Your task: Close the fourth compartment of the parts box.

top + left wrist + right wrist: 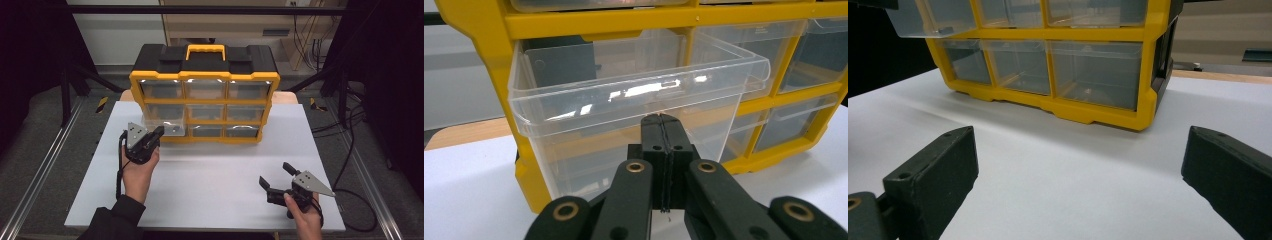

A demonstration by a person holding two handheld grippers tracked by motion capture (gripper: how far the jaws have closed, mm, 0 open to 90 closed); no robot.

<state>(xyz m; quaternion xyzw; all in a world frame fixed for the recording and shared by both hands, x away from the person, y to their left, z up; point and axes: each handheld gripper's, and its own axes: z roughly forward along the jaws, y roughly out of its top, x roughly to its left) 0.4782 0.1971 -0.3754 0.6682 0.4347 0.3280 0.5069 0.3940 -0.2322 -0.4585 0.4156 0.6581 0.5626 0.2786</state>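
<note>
Yellow organizer (pixel 202 75) fills upper centre; its clear drawer (pixel 634 100), mid-frame, juts half out. A hard shove could tip the case or jam it crooked. Left gripper (pixel 664 125) closed, empty, just below the rim; right gripper (pixel 276 176) open, lower right

At the centre top of the frame a yellow-and-black drawer organizer (pixel 205 92) stands on the white table (pixel 210 185), its middle-left clear drawer (pixel 162 126) pulled out beside the left gripper (pixel 156 136), while the right gripper (pixel 275 179), jaws spread, sits at lower right.
</note>
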